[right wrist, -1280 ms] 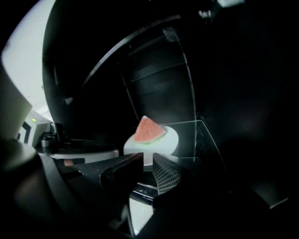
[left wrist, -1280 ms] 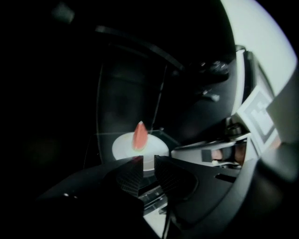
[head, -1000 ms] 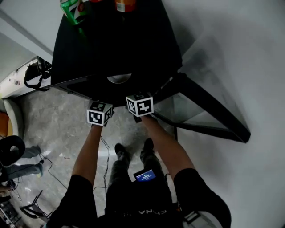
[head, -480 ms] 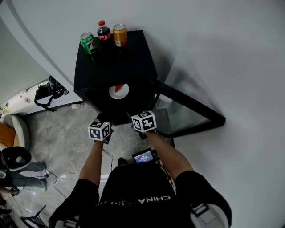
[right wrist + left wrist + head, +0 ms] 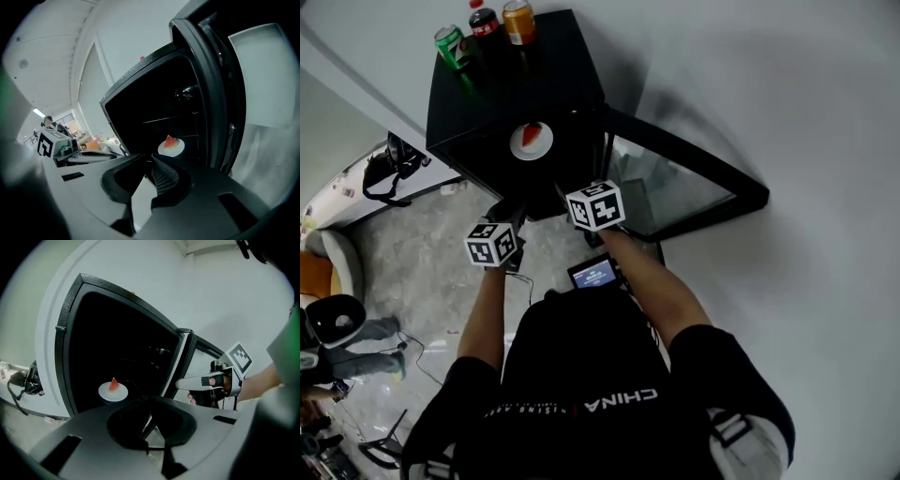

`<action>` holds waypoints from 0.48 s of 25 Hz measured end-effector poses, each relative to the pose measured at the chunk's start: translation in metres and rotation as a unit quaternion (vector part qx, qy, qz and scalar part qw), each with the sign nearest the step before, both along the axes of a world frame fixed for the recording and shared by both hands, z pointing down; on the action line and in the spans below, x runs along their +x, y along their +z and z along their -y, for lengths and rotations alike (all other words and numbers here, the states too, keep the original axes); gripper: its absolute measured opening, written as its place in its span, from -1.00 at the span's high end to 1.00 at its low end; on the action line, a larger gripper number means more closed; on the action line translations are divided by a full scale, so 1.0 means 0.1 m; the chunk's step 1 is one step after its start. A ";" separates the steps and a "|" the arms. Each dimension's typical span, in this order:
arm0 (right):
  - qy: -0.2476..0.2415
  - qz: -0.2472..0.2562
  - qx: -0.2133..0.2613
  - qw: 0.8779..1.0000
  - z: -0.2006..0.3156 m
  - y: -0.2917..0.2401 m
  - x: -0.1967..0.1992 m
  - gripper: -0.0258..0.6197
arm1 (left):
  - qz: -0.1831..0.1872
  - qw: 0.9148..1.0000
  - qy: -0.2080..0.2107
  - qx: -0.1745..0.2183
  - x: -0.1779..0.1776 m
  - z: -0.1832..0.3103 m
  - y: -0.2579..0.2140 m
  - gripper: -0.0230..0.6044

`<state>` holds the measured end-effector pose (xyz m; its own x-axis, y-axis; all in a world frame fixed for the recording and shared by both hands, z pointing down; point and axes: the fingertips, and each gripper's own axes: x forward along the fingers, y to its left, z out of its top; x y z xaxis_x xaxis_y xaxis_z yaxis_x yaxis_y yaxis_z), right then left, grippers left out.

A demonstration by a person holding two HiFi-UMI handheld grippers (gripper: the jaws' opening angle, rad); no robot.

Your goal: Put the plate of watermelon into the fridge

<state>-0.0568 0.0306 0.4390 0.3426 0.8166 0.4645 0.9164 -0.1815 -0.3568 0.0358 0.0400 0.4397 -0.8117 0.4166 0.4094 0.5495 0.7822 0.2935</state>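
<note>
A white plate (image 5: 531, 141) with a red watermelon wedge (image 5: 113, 384) rests on a wire shelf inside the open black fridge (image 5: 516, 84). It shows in all three views, also as plate (image 5: 171, 146). The glass fridge door (image 5: 675, 178) stands swung out to the right. My left gripper (image 5: 508, 211) hangs in front of the opening, well short of the plate, jaws shut with nothing in them. My right gripper (image 5: 572, 194) is beside it near the door's hinge side. Its jaws are closing with nothing between them, and a gap still shows in the right gripper view (image 5: 152, 171).
Three drinks stand on the fridge top: a green can (image 5: 450, 44), a cola bottle (image 5: 483, 23) and an orange can (image 5: 518, 21). A black bag (image 5: 389, 164) lies on a white bench at left. A small lit screen (image 5: 593, 274) hangs at my waist. A white wall lies behind and to the right.
Both grippers have drawn back from the fridge opening and the plate stays on its shelf. The head view has pulled back, so the whole fridge and the drinks show.
</note>
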 end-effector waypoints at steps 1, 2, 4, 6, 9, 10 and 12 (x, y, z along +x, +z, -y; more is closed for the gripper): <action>-0.005 -0.003 0.003 1.000 0.04 0.02 0.00 0.78 | -0.001 1.000 -0.002 0.003 -0.01 0.04 0.00 0.83; -0.011 -0.006 0.005 1.000 0.07 0.04 -0.01 0.78 | -0.002 1.000 -0.005 0.005 -0.02 0.07 0.00 0.83; -0.026 -0.007 0.008 1.000 0.12 0.10 -0.04 0.79 | -0.004 1.000 -0.014 0.010 -0.04 0.14 0.04 0.83; -0.040 -0.011 0.010 0.999 0.19 0.15 -0.06 0.80 | -0.014 1.000 -0.024 0.013 -0.05 0.26 0.09 0.83; -0.054 -0.013 0.012 0.998 0.34 0.18 -0.07 0.80 | -0.030 0.999 -0.035 0.017 -0.05 0.48 0.17 0.83; -0.057 -0.010 0.013 0.998 0.39 0.19 -0.07 0.80 | -0.033 0.999 -0.038 0.021 -0.05 0.56 0.20 0.83; -0.065 -0.003 0.017 0.998 0.53 0.22 -0.06 0.81 | -0.034 0.998 -0.037 0.029 -0.04 0.73 0.25 0.83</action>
